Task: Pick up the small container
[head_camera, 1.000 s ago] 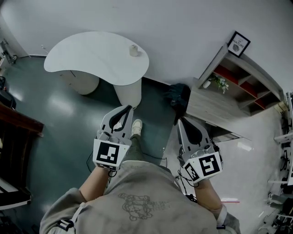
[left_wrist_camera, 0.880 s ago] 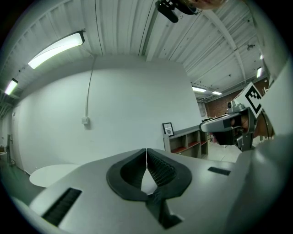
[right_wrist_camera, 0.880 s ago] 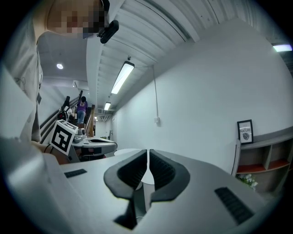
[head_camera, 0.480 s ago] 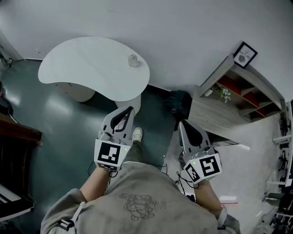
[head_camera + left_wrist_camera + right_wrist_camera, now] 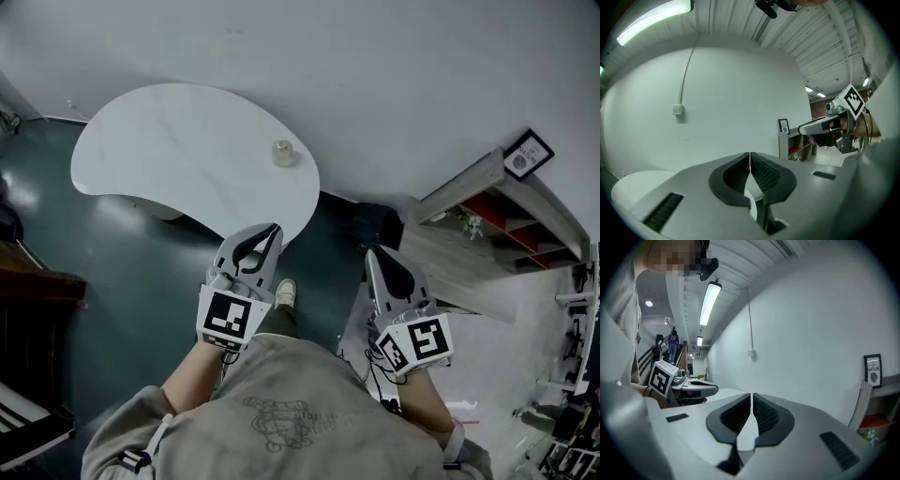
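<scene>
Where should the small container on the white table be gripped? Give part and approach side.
Probably the round body of the small container, jaws either side, coming level from the table's near edge: it stands upright with the wall behind. The shut left gripper must open first.

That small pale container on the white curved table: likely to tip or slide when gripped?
Standing upright and squat, the small pale container probably resists tipping. The smooth white table may let it slide if nudged. Its small size suggests it is light.
</scene>
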The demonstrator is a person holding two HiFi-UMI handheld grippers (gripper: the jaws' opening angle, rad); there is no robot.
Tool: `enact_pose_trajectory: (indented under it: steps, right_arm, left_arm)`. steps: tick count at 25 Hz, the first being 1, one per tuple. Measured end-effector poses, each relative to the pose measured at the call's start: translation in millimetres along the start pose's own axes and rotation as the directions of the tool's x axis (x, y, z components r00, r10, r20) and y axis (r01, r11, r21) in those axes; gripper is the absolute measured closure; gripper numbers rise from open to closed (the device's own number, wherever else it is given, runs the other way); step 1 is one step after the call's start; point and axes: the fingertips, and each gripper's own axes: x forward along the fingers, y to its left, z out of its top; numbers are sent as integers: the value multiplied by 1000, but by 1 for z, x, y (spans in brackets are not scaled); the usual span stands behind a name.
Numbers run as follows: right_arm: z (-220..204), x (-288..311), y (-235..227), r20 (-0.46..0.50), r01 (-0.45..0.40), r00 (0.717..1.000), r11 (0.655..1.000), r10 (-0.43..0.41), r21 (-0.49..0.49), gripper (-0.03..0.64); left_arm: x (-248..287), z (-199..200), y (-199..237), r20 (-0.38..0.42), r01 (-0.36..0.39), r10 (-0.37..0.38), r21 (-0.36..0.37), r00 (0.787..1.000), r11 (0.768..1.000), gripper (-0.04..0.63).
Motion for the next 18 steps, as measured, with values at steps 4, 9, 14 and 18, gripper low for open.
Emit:
enact_pose_trajectory:
  steps: [4, 9, 14, 18]
  right_arm:
    - [17, 46, -13, 12, 5, 1000, 1000, -5, 2, 580]
    - [35, 92, -24, 23, -6, 1000, 999, 7, -35, 580]
    - [49, 115, -24, 39, -30, 999, 998, 32, -60, 580]
    - [53, 125, -32, 34, -35, 999, 998, 36, -53, 580]
  left_arm:
    - [23, -1, 33, 0, 9, -9, -3, 1000, 1000, 577]
    - [49, 0, 66, -2, 6, -6, 16, 1000, 1000, 577]
    - [60, 11, 90, 25, -22, 23, -14, 999, 1000, 577]
    - [66, 17, 100, 31, -37, 38, -20, 999, 999, 577]
